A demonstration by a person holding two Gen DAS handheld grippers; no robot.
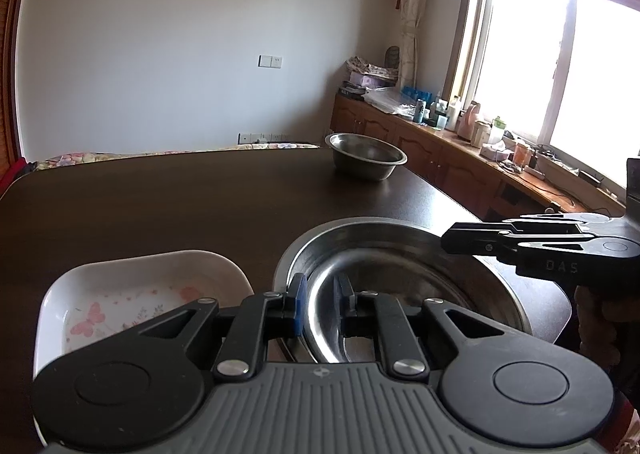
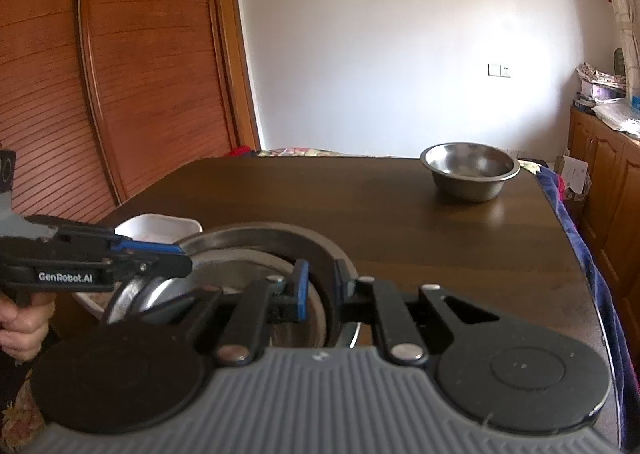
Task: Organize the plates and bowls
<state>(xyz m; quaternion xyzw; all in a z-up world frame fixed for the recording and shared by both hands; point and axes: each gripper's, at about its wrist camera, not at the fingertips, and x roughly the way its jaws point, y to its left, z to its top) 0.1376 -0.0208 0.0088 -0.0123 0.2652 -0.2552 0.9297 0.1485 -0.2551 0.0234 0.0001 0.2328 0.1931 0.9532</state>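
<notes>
My left claw (image 1: 320,304) and right claw (image 2: 320,286) are each nearly closed, pinching opposite rims of the large round steel basin (image 1: 400,254) above the dark wooden table (image 1: 180,206), beside the white butterfly-print dish (image 1: 132,294).

Daylight enters through the large wood-framed window (image 1: 560,66), blown out to white at right of the left wrist view. Room otherwise dim. The dark brown wooden table (image 1: 160,206) shows soft sheen near its far right corner. Strong fisheye bending at the edges, with dark corner vignetting. Near gripper parts slightly soft; right wrist view hazier.
</notes>
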